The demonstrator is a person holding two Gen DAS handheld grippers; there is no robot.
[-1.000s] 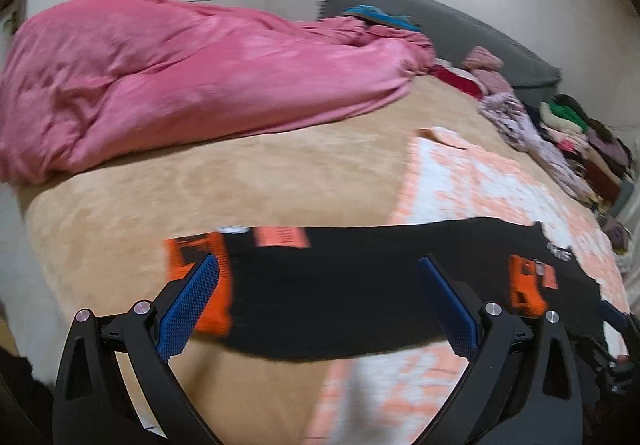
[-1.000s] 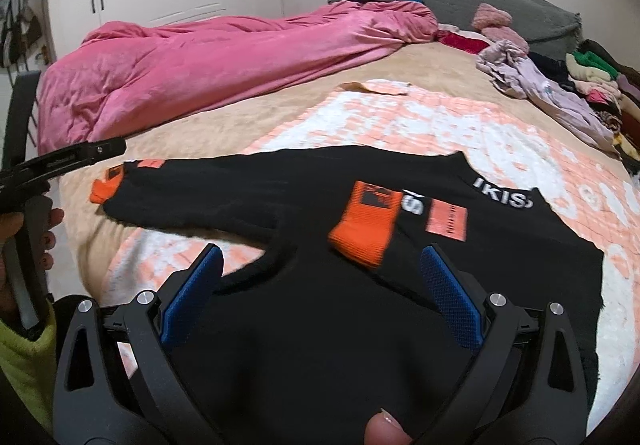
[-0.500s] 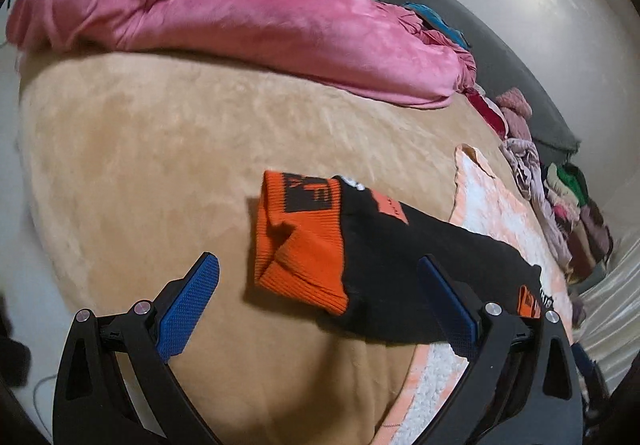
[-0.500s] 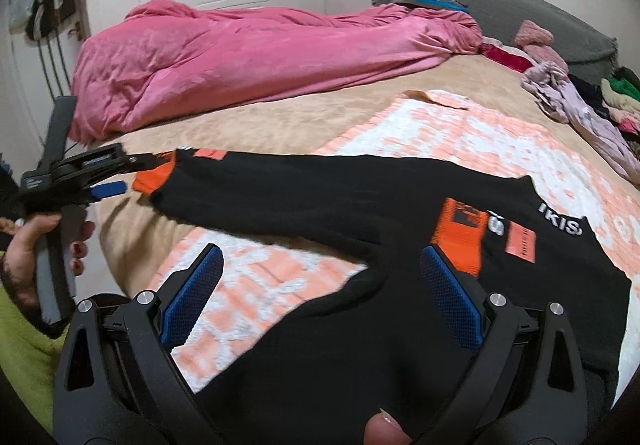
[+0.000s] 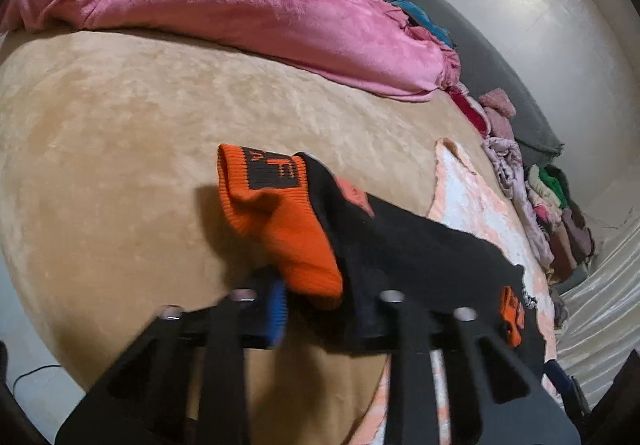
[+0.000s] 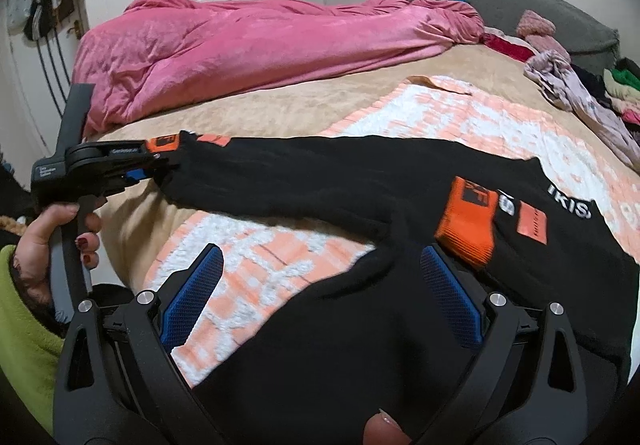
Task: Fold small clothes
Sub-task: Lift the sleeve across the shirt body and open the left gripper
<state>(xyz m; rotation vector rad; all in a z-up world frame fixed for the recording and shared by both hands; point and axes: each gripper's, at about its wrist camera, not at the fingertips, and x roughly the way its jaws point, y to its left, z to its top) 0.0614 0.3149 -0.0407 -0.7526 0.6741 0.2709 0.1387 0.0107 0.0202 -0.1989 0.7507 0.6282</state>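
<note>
My bed (image 6: 248, 113) wears a tan plush cover — on it lie the bunched pink duvet (image 6: 256, 41), a peach-and-white blanket (image 6: 460, 113), the black sweater (image 6: 360, 173) and a clothes heap (image 6: 580, 93).

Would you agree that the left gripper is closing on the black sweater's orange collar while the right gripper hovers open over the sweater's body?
Not quite: the left gripper is closing on the orange cuff at the end of the outstretched sleeve, not a collar, as the left wrist view shows. The rest holds: the right gripper hovers open over the body of the black sweater.
</note>
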